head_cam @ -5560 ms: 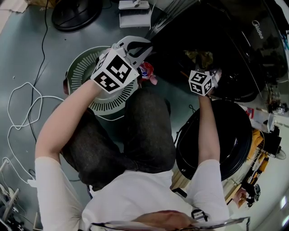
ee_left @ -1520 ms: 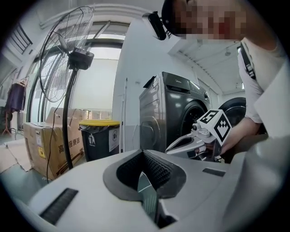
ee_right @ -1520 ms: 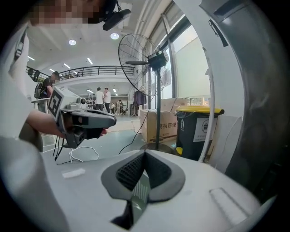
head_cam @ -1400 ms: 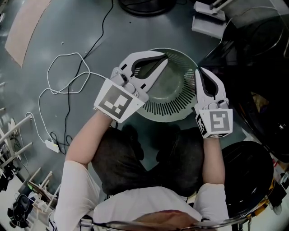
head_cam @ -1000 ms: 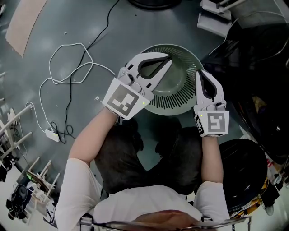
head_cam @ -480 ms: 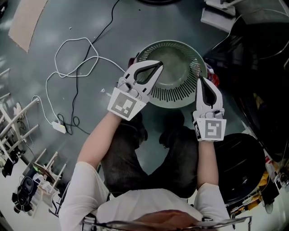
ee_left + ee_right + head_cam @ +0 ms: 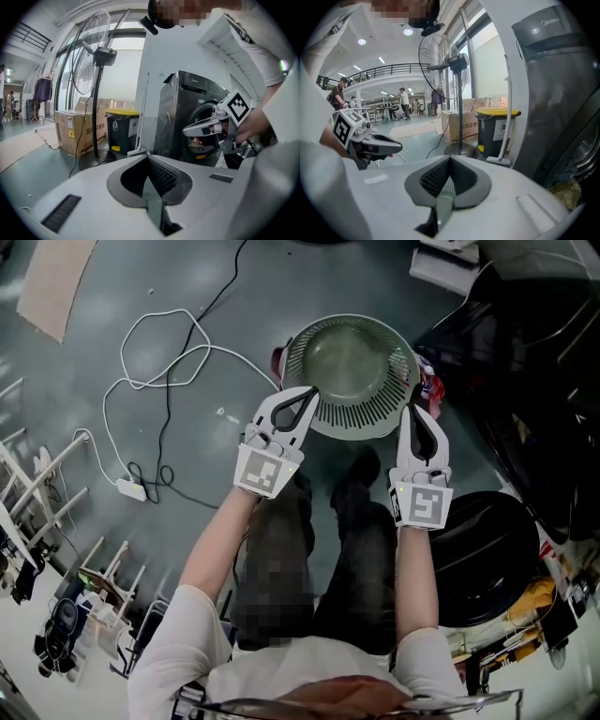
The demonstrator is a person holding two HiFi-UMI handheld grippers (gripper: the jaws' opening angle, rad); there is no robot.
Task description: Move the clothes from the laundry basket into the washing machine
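Laundry basket (image 7: pixel 361 420) stands beside the washing machine (image 7: pixel 176 122); left tongs (image 7: pixel 309 395) and right tongs (image 7: pixel 412 413), both pressed together, hover by its near rim.

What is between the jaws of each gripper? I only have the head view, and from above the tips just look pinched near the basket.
Observer: The left gripper view shows the left gripper with its jaws together and nothing between them.
Operator: And the other one?
Observer: The right gripper is the same in its own view: jaws together, empty.
Operator: Is anything loaded yet? That side is just dark for me.
Observer: Yes, the right gripper view shows a yellowish-olive cloth low at the opening of the washing machine.
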